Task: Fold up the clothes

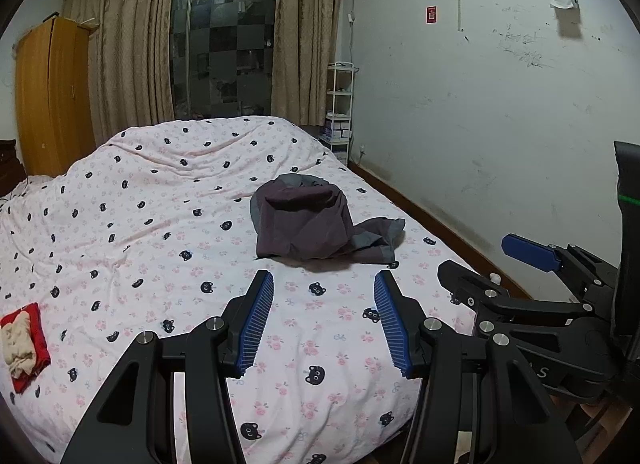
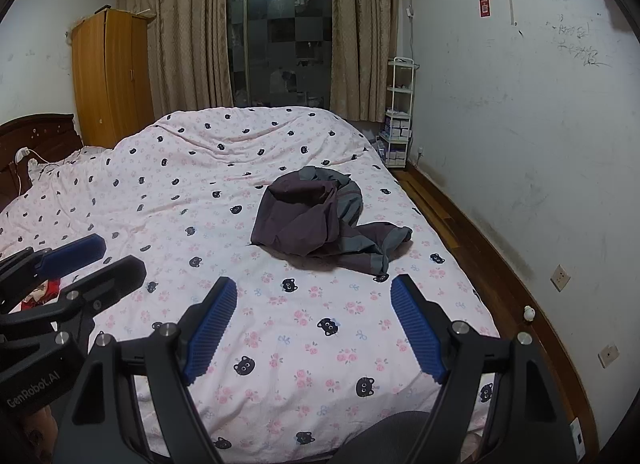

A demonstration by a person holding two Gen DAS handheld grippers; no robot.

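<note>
A crumpled dark purple and grey garment (image 1: 308,223) (image 2: 316,223) lies in a heap on the bed, toward its right side. My left gripper (image 1: 324,284) hovers open over the bedspread, short of the garment, with nothing between its blue pads. My right gripper (image 2: 316,290) is also open and empty, held just in front of the heap. Each gripper shows at the edge of the other's view: the right gripper (image 1: 480,260) at the right, the left gripper (image 2: 116,254) at the left.
The bed's pink bedspread (image 1: 160,232) (image 2: 200,167) carries black cat faces. A folded red and cream cloth (image 1: 24,344) lies at the bed's left edge. A wooden wardrobe (image 2: 112,75), curtains, a white shelf rack (image 2: 400,111) and a wood floor strip (image 2: 460,223) along the wall surround it.
</note>
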